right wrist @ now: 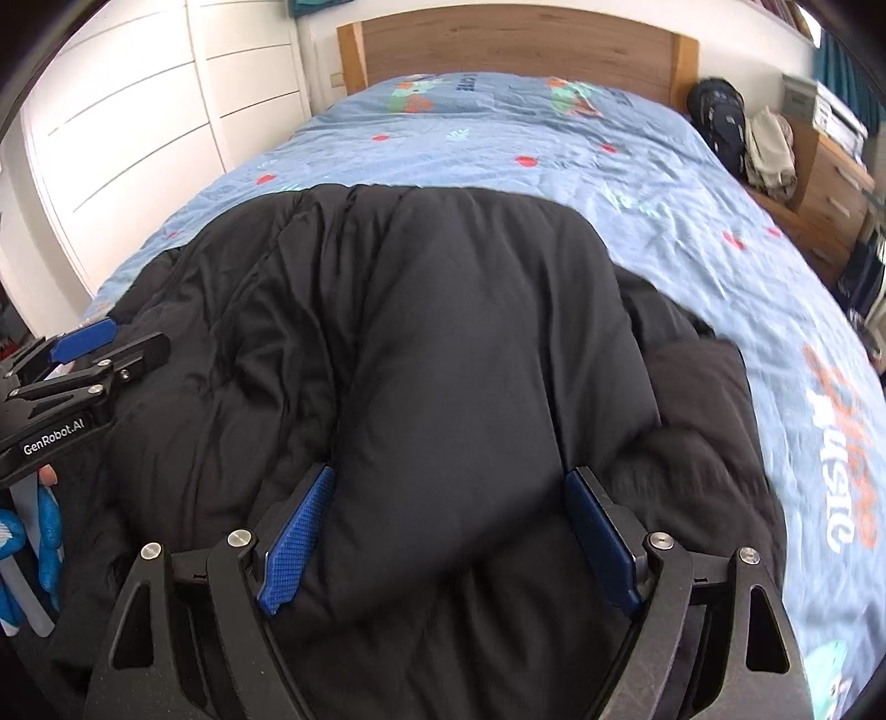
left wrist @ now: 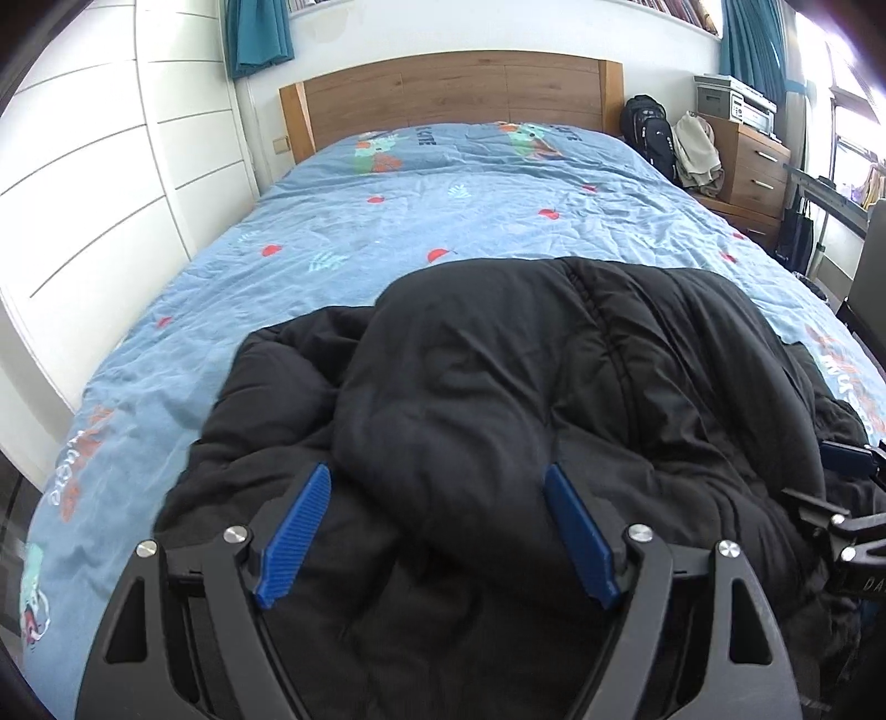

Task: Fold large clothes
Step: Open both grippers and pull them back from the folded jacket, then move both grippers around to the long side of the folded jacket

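From the left wrist camera, a bed covered in a wrinkled blue duvet (left wrist: 421, 221) printed with red fruit and lettering fills the room's middle, backed by a wooden headboard (left wrist: 454, 91). White panelled wardrobe doors (left wrist: 105, 183) stand on the left; a black backpack (left wrist: 650, 135), a wooden drawer unit (left wrist: 756, 166) and teal curtains (left wrist: 257, 33) sit at the far end and right. A black puffer jacket (left wrist: 498, 387) lies heaped on the near part of the bed. The left gripper (left wrist: 437, 487) has its blue fingers spread wide, a bulge of jacket between them.

From the right wrist camera, the same jacket (right wrist: 432, 343) lies across the duvet (right wrist: 692, 221) near the foot of the bed. The right gripper (right wrist: 451, 498) is likewise spread, its pads flanking a thick padded fold. The left gripper (right wrist: 105, 343) shows at the left edge, against the jacket's side.
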